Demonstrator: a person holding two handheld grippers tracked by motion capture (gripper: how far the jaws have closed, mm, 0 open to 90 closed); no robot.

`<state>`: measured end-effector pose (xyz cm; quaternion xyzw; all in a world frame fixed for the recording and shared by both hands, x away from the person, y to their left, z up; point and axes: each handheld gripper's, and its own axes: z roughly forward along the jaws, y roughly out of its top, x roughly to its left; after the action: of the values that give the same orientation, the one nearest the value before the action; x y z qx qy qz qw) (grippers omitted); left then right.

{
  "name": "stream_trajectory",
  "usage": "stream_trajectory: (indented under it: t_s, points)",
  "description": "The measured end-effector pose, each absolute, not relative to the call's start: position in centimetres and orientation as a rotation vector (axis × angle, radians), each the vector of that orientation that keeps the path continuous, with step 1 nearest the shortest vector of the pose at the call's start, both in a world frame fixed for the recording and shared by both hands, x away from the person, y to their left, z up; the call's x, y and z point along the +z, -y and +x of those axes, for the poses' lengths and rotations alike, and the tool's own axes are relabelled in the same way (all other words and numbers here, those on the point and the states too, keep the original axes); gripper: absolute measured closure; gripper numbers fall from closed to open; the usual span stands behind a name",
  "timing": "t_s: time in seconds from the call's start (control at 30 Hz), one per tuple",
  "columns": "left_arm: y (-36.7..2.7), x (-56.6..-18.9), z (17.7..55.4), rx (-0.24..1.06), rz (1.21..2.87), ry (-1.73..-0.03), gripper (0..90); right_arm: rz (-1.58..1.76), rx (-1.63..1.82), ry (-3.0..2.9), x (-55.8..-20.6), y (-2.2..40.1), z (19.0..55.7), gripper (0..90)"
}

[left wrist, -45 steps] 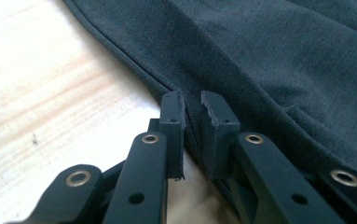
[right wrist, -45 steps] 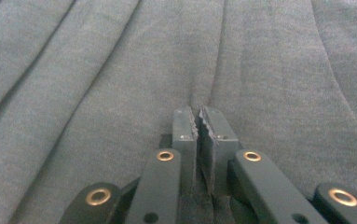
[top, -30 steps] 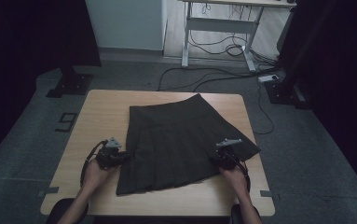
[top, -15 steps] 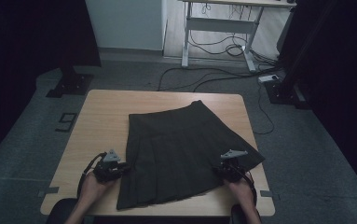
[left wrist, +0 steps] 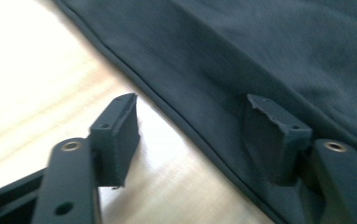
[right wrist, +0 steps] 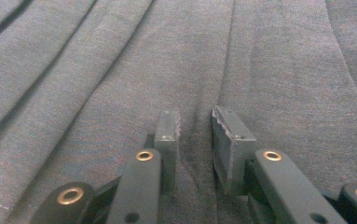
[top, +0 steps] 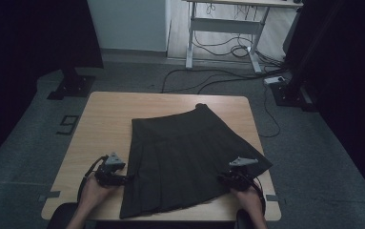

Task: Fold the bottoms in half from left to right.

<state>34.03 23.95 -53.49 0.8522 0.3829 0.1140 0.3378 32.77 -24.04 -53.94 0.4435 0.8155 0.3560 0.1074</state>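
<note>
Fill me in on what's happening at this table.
A person works a dark pleated skirt spread flat on a wooden table, a gripper in each hand. The left gripper is at the skirt's left edge, its jaws just opened, straddling the hem. The right gripper sits over the fabric, its jaws just opened a little, gripping nothing.

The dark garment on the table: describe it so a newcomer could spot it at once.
On the light wooden table, spread flat right of centre, lies the skirt: dark grey, pleated, fanning wider toward the person. It is the sole cloth there, flanked by the left gripper and right gripper.
</note>
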Motion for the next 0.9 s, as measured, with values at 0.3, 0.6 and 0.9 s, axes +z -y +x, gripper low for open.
stream_trajectory:
  t_s: [0.3,0.6,0.9]
  points:
    - [-25.4,-51.4,37.7,0.280,2.098,-1.060,19.1,1.282,1.103,-2.412,-54.1,24.1,32.6,59.9]
    - [-25.1,-49.5,42.7,0.339,2.061,-1.112,10.1,1.250,1.087,-2.419,-54.1,23.7,32.3,54.6]
    - [-24.1,-50.4,47.4,0.391,2.082,-1.209,0.0,1.220,1.054,-2.424,-54.1,23.3,32.1,49.8]
